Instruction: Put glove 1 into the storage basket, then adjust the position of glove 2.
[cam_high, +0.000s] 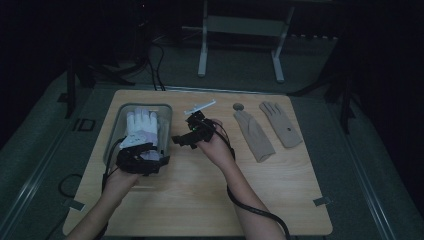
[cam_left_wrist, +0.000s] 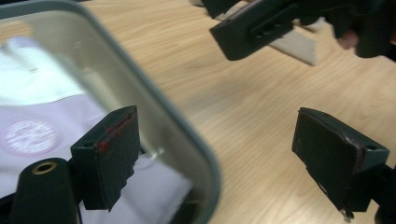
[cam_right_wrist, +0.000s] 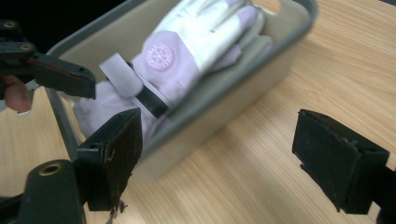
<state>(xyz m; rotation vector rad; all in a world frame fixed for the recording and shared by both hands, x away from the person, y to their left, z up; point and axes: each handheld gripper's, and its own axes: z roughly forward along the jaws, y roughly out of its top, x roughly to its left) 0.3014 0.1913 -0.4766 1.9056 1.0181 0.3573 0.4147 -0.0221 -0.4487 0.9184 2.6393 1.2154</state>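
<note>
A white and lavender glove (cam_high: 140, 127) lies in a grey bin (cam_high: 167, 112) at the table's left. My left gripper (cam_high: 150, 156) hangs over the bin's near right corner. Its jaws are open (cam_left_wrist: 217, 135), one above the glove (cam_left_wrist: 42, 126) and one above bare wood, with the bin rim (cam_left_wrist: 187, 135) below the gap. My right gripper (cam_high: 181, 136) sits just right of the bin and points at it. It is open (cam_right_wrist: 217, 135) with nothing between its pads, facing the glove (cam_right_wrist: 187, 56) and the bin wall (cam_right_wrist: 224, 107).
Two beige gloves (cam_high: 254, 135) (cam_high: 281, 124) lie flat on the table's right side. A white plastic strip (cam_high: 200, 106) rests beyond the right gripper, and a round hole (cam_high: 239, 106) sits near the far edge. Cables trail from both grippers.
</note>
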